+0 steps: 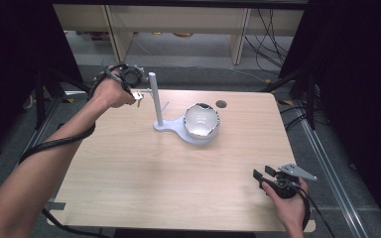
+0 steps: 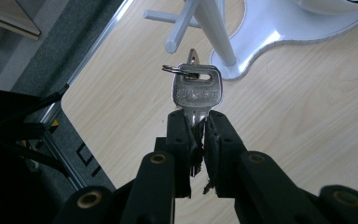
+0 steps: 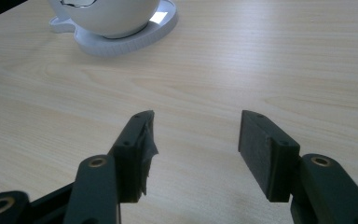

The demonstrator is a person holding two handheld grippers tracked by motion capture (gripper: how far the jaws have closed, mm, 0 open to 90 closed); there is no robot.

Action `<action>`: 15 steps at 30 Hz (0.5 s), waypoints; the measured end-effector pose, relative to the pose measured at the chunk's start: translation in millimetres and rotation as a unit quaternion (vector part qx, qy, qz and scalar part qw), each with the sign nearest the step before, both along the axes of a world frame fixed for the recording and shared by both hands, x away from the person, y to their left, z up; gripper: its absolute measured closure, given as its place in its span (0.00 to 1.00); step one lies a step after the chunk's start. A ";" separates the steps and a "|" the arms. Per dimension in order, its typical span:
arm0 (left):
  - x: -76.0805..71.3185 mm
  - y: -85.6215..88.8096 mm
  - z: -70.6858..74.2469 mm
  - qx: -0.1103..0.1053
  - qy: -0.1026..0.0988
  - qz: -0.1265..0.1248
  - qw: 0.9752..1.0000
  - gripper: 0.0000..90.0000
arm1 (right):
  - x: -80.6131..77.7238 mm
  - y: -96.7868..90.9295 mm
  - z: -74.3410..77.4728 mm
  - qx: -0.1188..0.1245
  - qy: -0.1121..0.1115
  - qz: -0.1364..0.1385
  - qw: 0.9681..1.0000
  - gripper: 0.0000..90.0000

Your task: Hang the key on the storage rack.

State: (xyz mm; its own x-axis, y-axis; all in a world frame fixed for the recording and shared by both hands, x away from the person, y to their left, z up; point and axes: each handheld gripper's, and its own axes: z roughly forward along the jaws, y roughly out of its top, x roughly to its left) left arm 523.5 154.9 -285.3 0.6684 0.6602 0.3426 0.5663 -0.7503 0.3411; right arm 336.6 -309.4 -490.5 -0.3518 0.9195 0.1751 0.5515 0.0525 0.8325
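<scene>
Clearly silver and flat, the key (image 2: 197, 92) sits clenched in the left tongs (image 2: 198, 122) near the white stand's post (image 2: 216, 30); its ring (image 2: 175, 69) shows close-up. Right tongs (image 3: 195, 135) gape above the worktop (image 3: 261, 60).

Even overhead light falls on the pale wooden counter (image 1: 144, 168), while the surroundings sink into near black. The glossy white ceramic bowl (image 1: 201, 120) carries a bright glare patch. Shadows are soft and short. The high view is slightly soft; in the left gripper view, the silver metal key (image 2: 196, 95) is sharp, though its stamped lettering seems blurred.
</scene>
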 end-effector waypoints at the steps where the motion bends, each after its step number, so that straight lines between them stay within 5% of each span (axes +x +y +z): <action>1: 0.0 0.0 0.0 0.000 0.000 0.000 1.000 0.89 | 0.0 0.0 0.0 0.000 0.000 0.000 1.000 0.51; 6: 2.8 -5.9 5.2 0.006 0.000 -0.003 1.000 0.89 | -2.4 1.9 2.4 0.021 0.003 -0.010 1.000 0.51; 8: 2.6 -7.4 5.0 0.005 0.001 -0.002 1.000 0.89 | -0.1 -1.4 1.5 0.006 -0.014 -0.004 1.000 0.51; 15: 6.1 -13.9 6.8 0.007 0.008 -0.006 1.000 0.89 | -0.7 -1.0 2.9 0.017 -0.015 -0.004 1.000 0.51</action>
